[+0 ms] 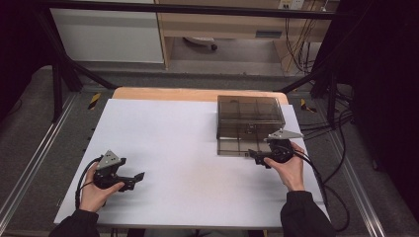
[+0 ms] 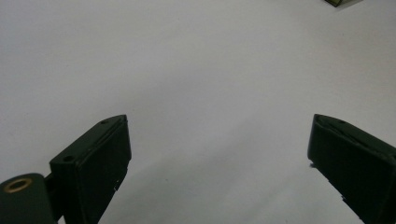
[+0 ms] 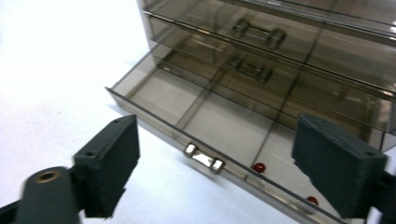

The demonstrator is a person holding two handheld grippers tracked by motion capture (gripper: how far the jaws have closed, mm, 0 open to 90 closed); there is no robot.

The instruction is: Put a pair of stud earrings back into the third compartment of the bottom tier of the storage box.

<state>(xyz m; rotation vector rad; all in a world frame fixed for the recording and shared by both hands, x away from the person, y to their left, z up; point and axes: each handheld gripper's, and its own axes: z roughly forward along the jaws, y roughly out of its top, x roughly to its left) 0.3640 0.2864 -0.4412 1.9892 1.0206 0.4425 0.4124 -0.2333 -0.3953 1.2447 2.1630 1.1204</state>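
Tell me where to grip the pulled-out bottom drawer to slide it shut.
Grip the bottom drawer by its small metal handle at the middle of the front wall, coming straight from the front with the right gripper. It sticks out as a narrow bar, fitting between open jaws.

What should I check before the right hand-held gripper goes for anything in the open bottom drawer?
1. Bottom drawer pulled out of the drawer box: ok.
2. Right hand-held gripper jaws apart, nothing between them: ok.
3. Drawer handle free of the jaws: ok.
4. Small red items in the drawer's front compartment: ok; what they are, cannot tell.
5. Left hand-held gripper open over bare white table, away from the box: ok.
6. Upper drawers closed: ok.
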